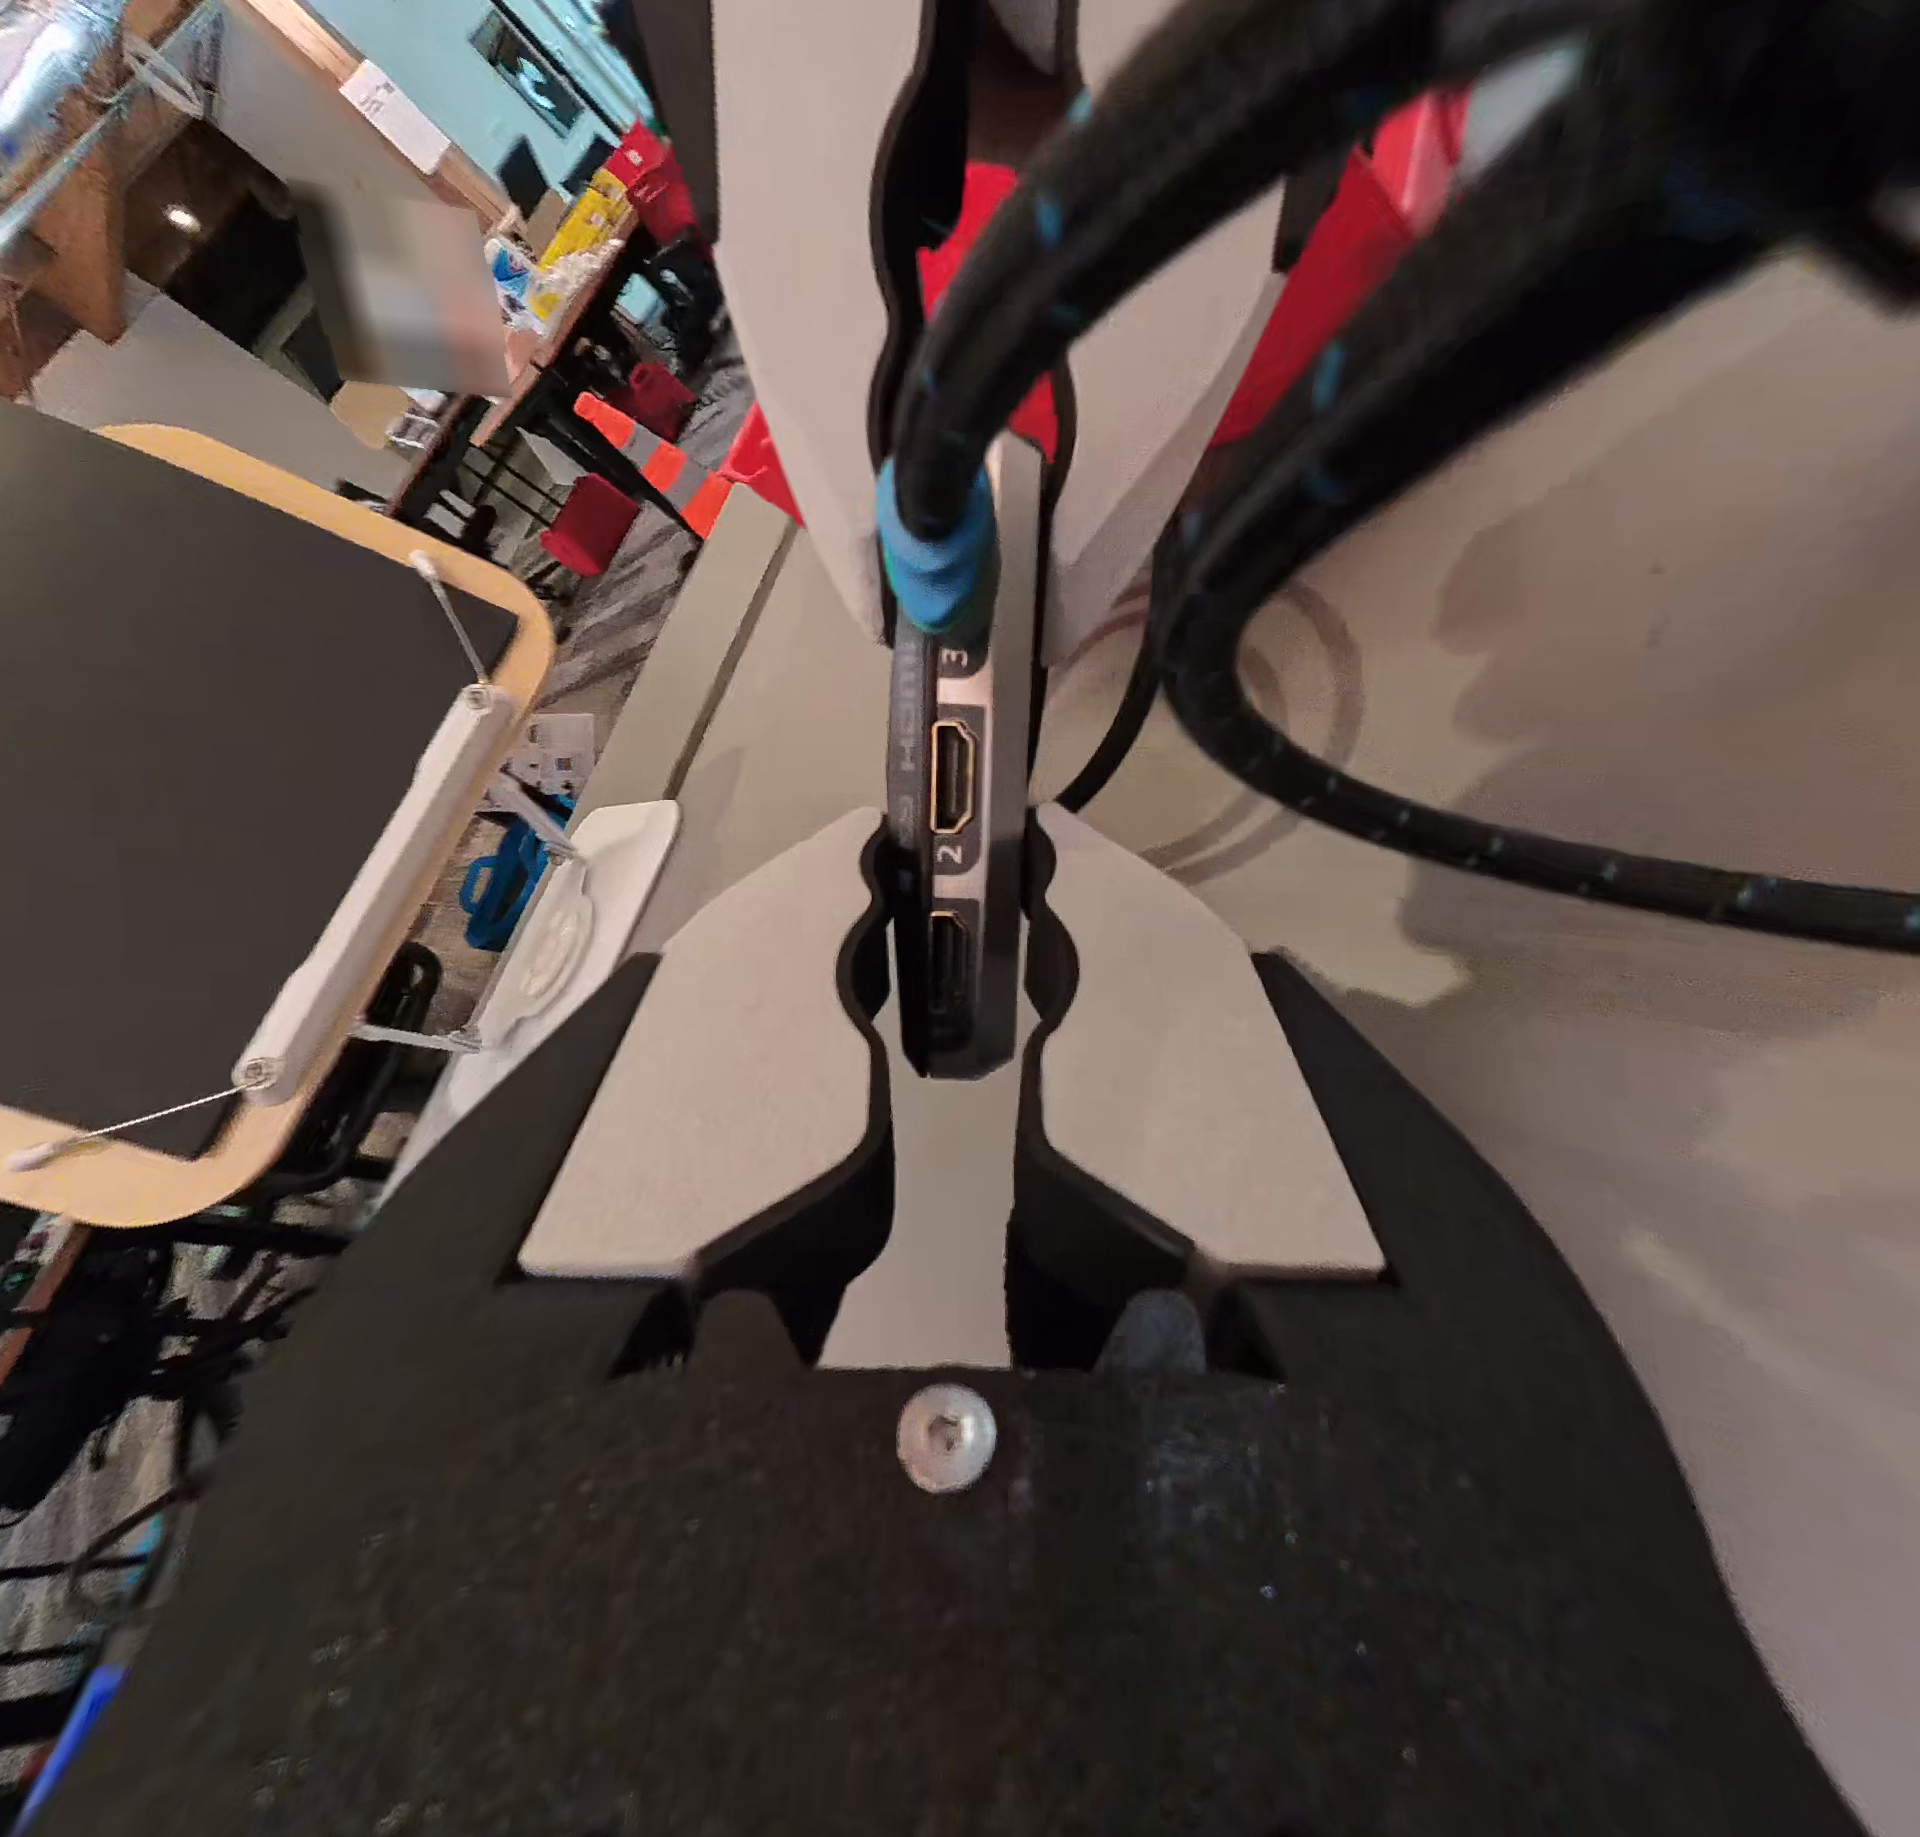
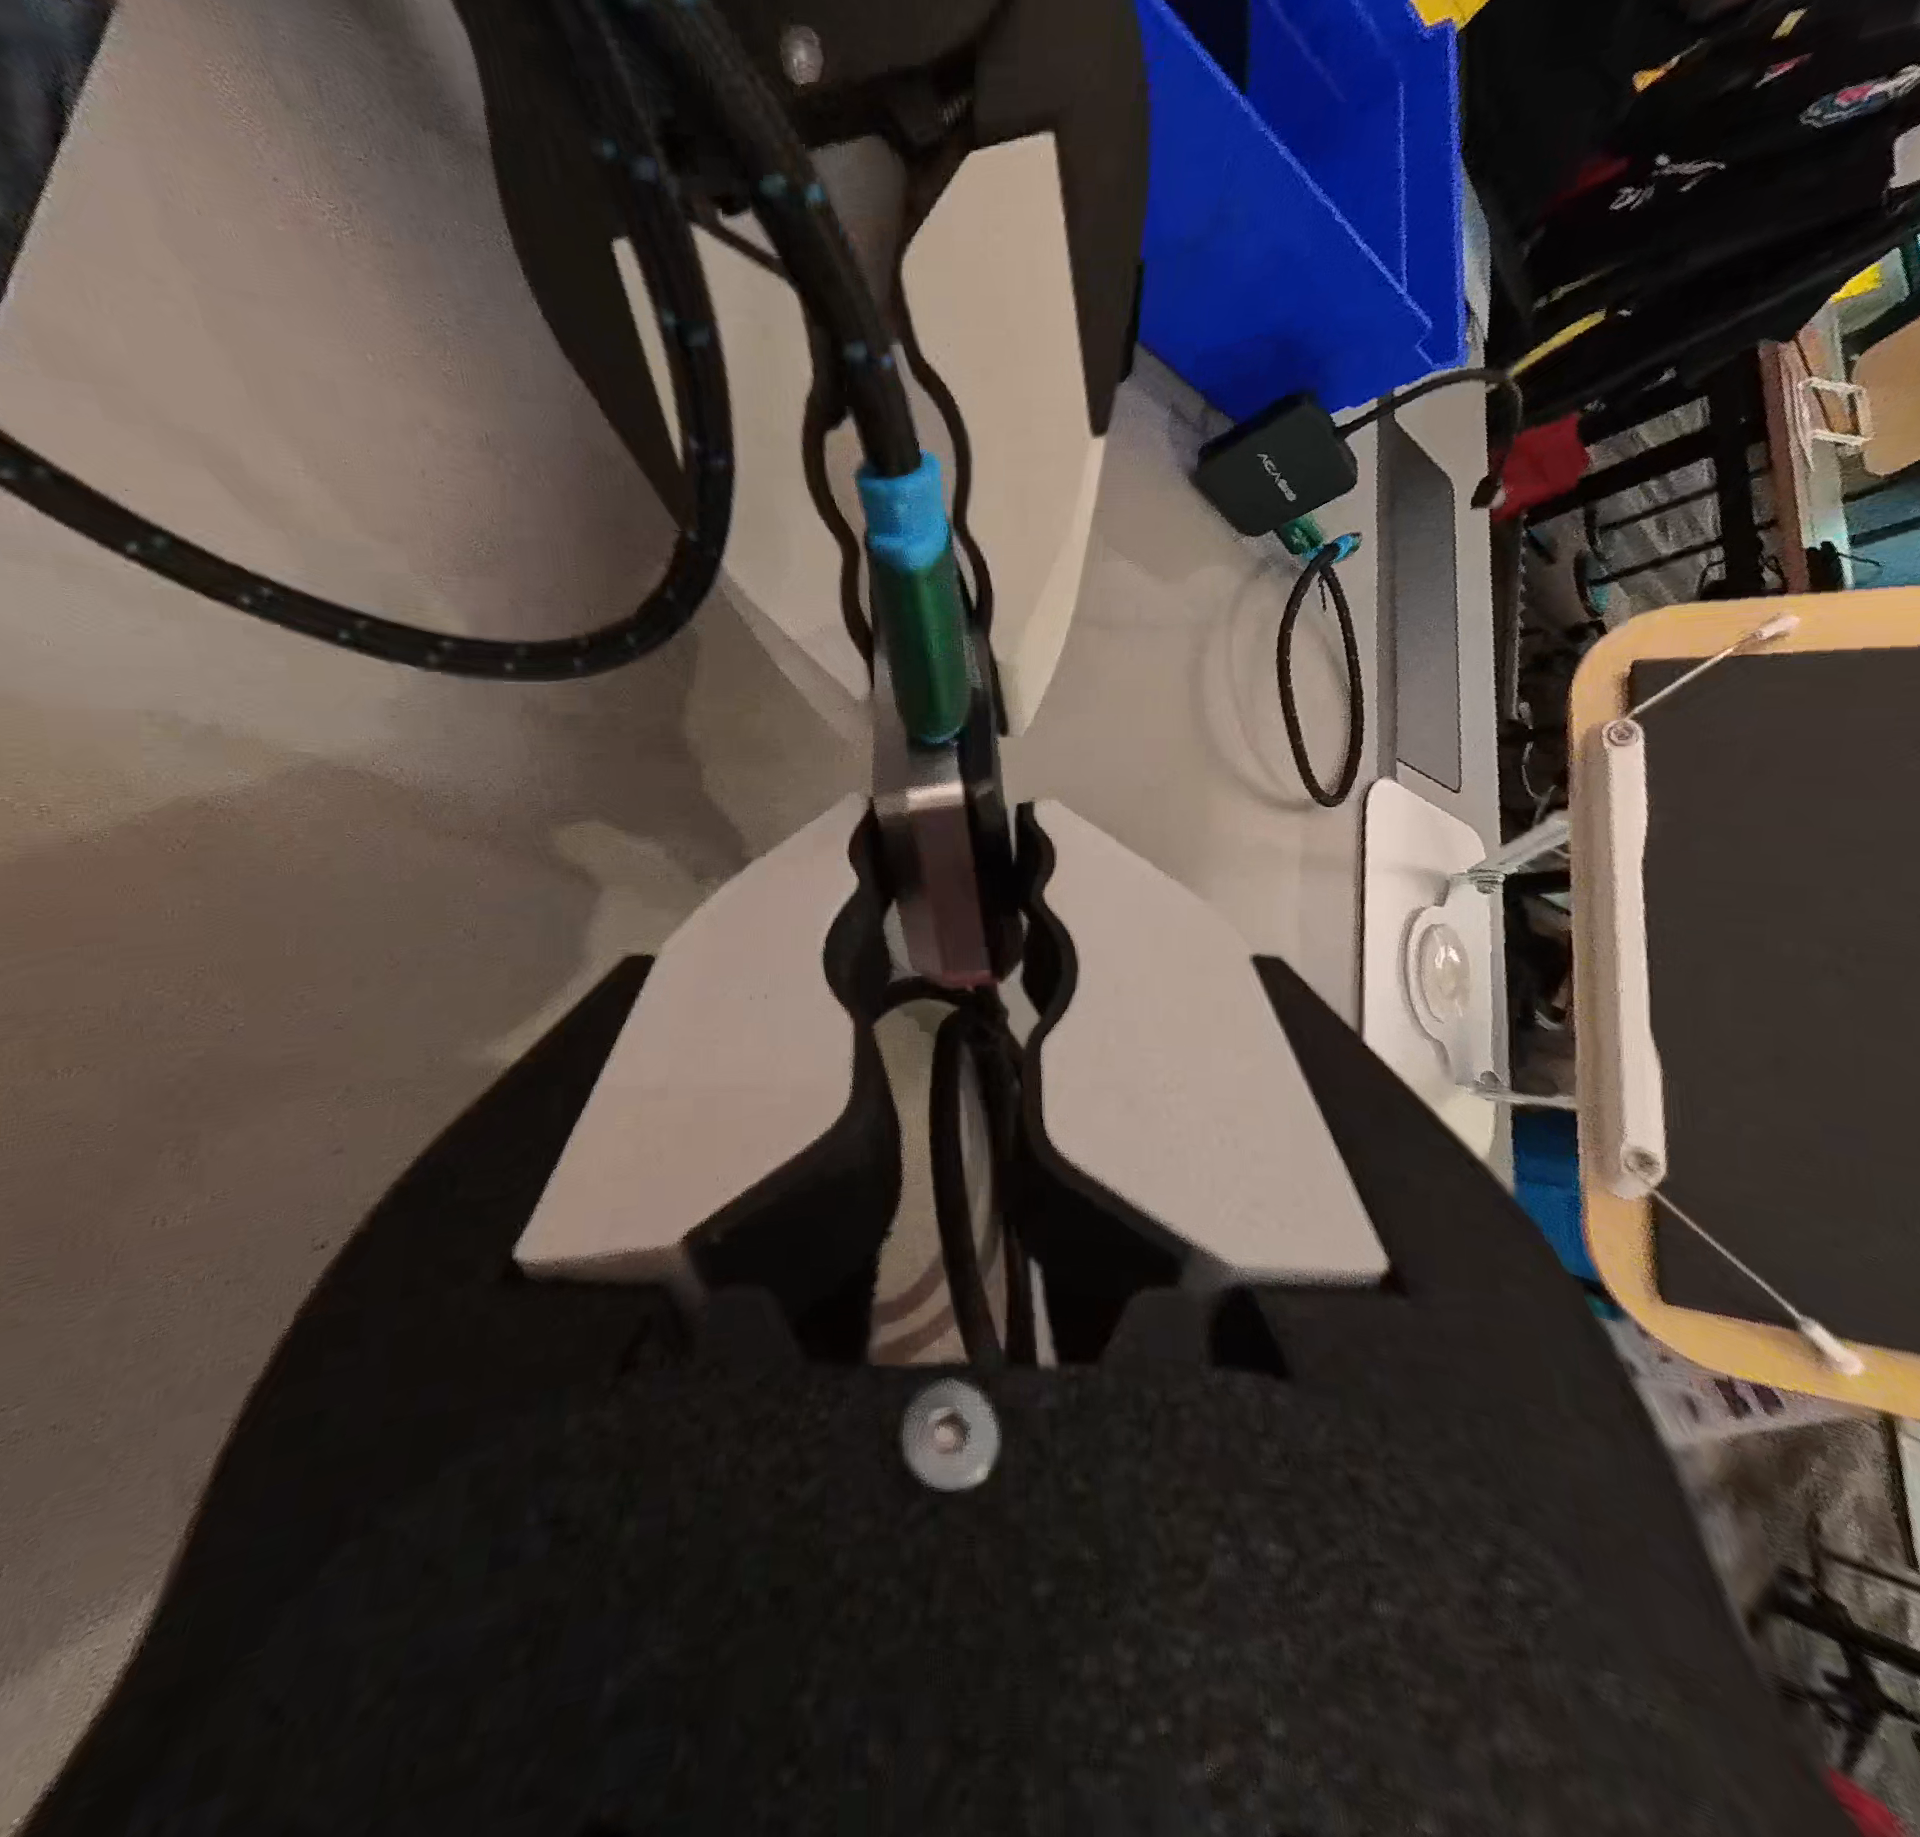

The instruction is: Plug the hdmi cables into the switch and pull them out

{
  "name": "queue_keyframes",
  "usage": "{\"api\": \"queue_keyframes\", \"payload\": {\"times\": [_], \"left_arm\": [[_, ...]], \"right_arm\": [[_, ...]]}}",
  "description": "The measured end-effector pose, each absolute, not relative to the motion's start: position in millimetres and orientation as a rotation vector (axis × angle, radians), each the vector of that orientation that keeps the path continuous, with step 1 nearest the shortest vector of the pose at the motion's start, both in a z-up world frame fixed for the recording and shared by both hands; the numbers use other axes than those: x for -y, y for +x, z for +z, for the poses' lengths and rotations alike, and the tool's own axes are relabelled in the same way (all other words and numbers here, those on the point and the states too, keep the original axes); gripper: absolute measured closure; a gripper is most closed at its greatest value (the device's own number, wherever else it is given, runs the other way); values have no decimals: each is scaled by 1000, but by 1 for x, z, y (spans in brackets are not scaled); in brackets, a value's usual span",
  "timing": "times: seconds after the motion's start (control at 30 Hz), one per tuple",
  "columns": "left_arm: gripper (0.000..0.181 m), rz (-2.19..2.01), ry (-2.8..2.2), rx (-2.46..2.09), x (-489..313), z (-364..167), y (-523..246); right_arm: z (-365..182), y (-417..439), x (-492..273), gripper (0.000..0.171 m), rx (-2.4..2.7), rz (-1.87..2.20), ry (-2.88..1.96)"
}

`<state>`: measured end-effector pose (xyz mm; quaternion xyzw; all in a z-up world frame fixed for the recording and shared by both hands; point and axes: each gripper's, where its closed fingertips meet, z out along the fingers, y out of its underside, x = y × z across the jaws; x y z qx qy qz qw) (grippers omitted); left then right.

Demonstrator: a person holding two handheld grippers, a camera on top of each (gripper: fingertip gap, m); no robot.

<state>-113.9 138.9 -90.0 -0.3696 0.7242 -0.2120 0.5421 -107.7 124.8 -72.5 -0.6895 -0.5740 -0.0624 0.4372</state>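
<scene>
A slim black and silver HDMI switch (image 1: 961,904) is held on edge between both grippers, which face each other tip to tip. My left gripper (image 1: 956,831) is shut on its near end, where two gold-lined ports (image 1: 956,774) are empty. My right gripper (image 2: 940,821) is shut on the other end of the switch (image 2: 935,883). A green HDMI plug (image 2: 920,634) with a blue boot (image 1: 930,561) sits in the port just beyond my right fingertips. Its black braided cable (image 1: 1455,831) loops over the grey table (image 2: 260,956). A thin black lead (image 2: 956,1164) hangs from the switch.
A blue bin (image 2: 1299,177) stands at the table's far side. Beside it lie a small black box (image 2: 1278,478) and a thin cable loop (image 2: 1320,686). A black board with a wooden rim (image 1: 208,800) and a white bracket (image 2: 1434,956) sit at the table edge.
</scene>
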Motion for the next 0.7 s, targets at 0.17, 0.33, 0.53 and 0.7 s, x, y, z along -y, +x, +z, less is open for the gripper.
{"api": "queue_keyframes", "payload": {"times": [0.17, 0.33, 0.53, 0.7], "left_arm": [[160, -549, -800, -1731, -131, -84, -116], [161, -604, -719, -1748, -115, -84, -116], [161, -563, -729, -1743, -125, -86, -116], [161, -509, -665, -1719, -129, -79, -121]], "right_arm": [[-68, -115, -116, 149, 1416, -28, -1606], [-79, -119, -118, 127, 1454, -57, -1592], [-83, -129, -126, 135, 1520, -252, -1532], [-80, -122, -137, 132, 1492, -367, -1503]]}}
